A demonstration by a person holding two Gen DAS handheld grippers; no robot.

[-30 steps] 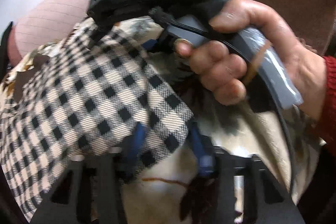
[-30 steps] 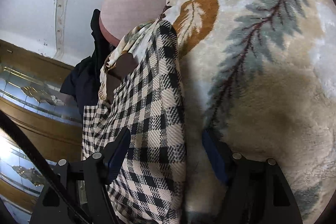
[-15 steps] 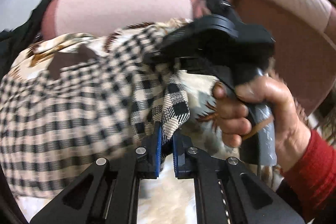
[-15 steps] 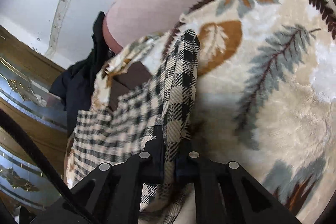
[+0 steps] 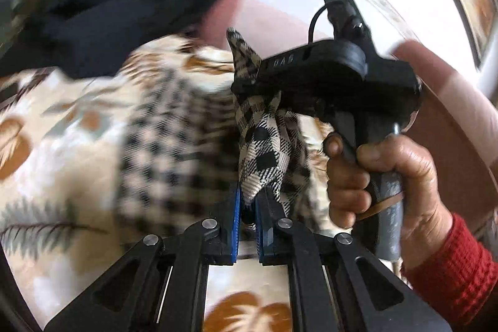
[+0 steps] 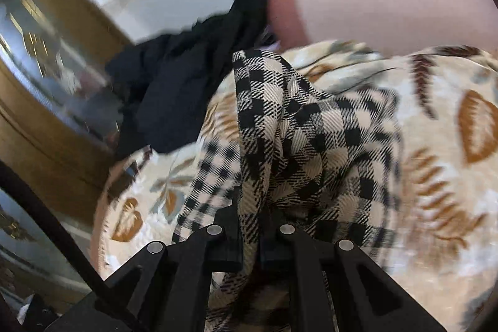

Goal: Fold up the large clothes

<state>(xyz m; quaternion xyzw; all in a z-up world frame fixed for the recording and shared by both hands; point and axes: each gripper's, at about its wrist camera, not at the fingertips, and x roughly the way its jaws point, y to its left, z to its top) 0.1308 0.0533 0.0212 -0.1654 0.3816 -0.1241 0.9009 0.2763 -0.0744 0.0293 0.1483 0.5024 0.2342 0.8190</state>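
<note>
Both my grippers, left (image 5: 247,201) and right (image 6: 250,217), have jaws clamped on the checked garment's (image 6: 298,126) edge above the leaf-print blanket (image 6: 451,176).

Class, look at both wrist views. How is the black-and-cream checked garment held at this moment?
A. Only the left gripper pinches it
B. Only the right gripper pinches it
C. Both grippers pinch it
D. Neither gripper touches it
C: the checked garment is clamped between the blue pads of the left gripper, and it also runs between the closed fingers of the right gripper, lifted off the leaf-print blanket.
</note>
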